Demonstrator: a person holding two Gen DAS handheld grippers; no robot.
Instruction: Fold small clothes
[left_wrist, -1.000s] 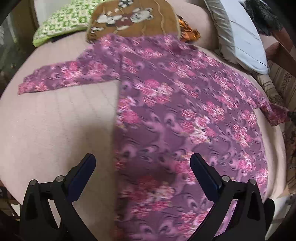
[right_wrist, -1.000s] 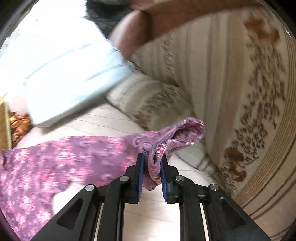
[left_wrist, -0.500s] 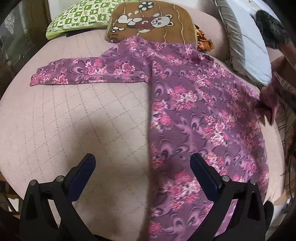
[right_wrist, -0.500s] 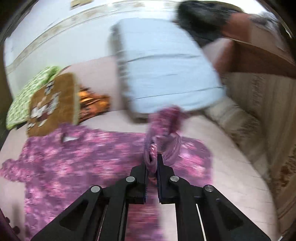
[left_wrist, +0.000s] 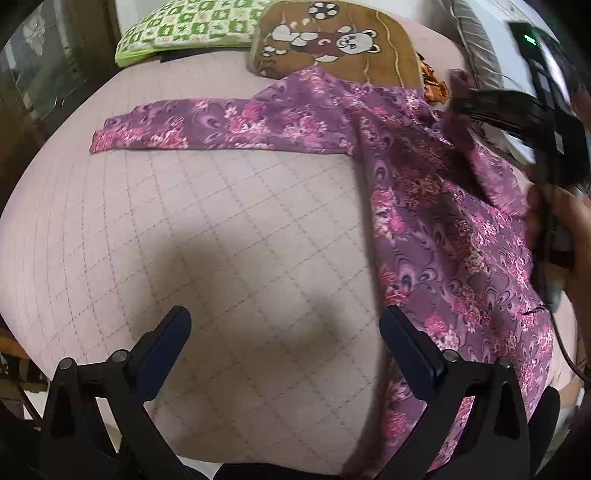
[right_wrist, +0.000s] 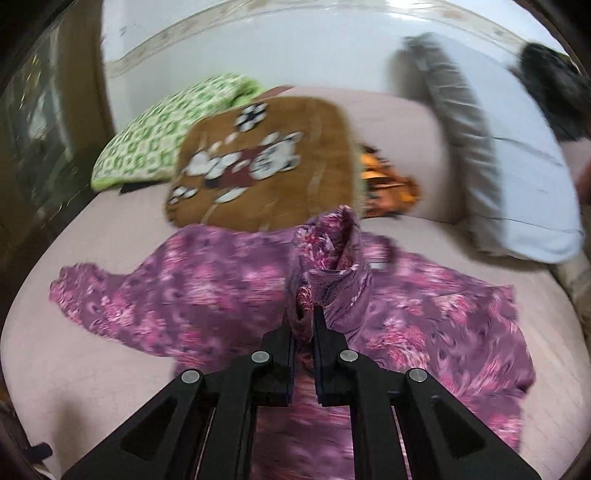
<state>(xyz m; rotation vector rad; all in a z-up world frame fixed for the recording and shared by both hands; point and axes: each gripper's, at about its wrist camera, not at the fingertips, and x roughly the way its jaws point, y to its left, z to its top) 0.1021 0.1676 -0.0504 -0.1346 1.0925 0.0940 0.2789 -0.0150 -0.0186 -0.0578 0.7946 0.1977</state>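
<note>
Pinching the purple top's sleeve (right_wrist: 332, 258), right hand-held gripper (right_wrist: 304, 321) above its body.

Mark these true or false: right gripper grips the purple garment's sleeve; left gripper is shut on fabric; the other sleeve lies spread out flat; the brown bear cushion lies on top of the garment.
1. The right gripper grips a sleeve of the purple floral garment: true.
2. The left gripper is shut on fabric: false, it is open and holds nothing.
3. The other sleeve lies spread out flat: true.
4. The brown bear cushion lies on the garment: false, the garment's top overlaps the cushion's edge.
</note>
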